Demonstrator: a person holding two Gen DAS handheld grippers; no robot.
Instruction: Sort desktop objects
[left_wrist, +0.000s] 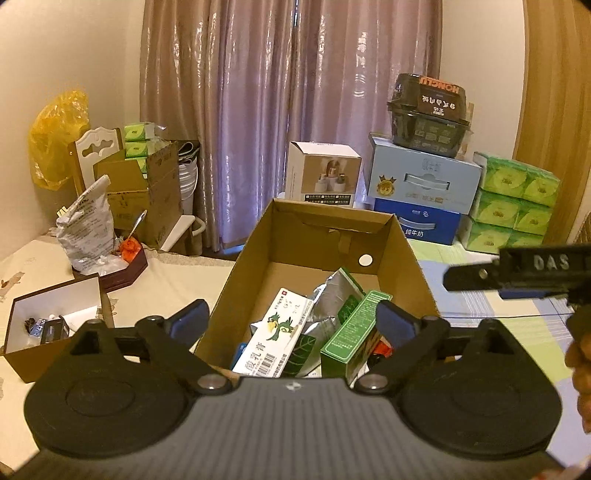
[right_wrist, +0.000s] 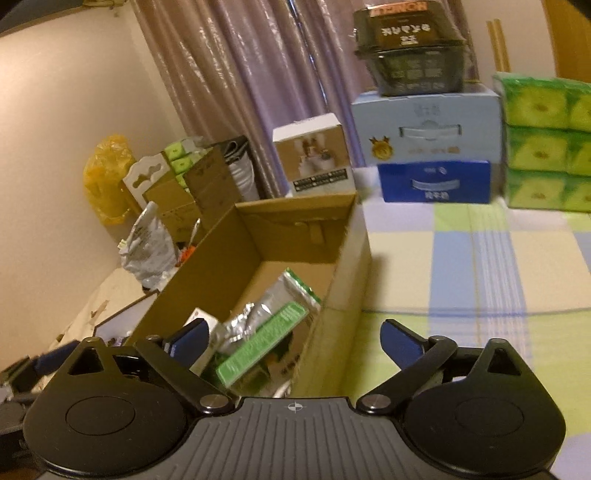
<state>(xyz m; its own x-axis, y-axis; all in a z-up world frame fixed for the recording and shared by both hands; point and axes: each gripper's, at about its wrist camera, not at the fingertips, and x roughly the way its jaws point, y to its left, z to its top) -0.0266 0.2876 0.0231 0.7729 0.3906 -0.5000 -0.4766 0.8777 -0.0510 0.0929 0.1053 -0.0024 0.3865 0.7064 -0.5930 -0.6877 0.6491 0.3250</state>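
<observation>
An open cardboard box stands on the table and holds a white carton with green birds, a green carton and a silver foil pouch. My left gripper hovers open over the box's near end with nothing between its fingers. My right gripper is open and empty above the box's right wall. In the left wrist view the right gripper shows at the right edge, with part of a hand below it.
A small brown box with small items sits at the left, a dark tray with a foil bag behind it. Stacked cartons, green tissue packs and a white box line the back. Checked cloth lies right of the box.
</observation>
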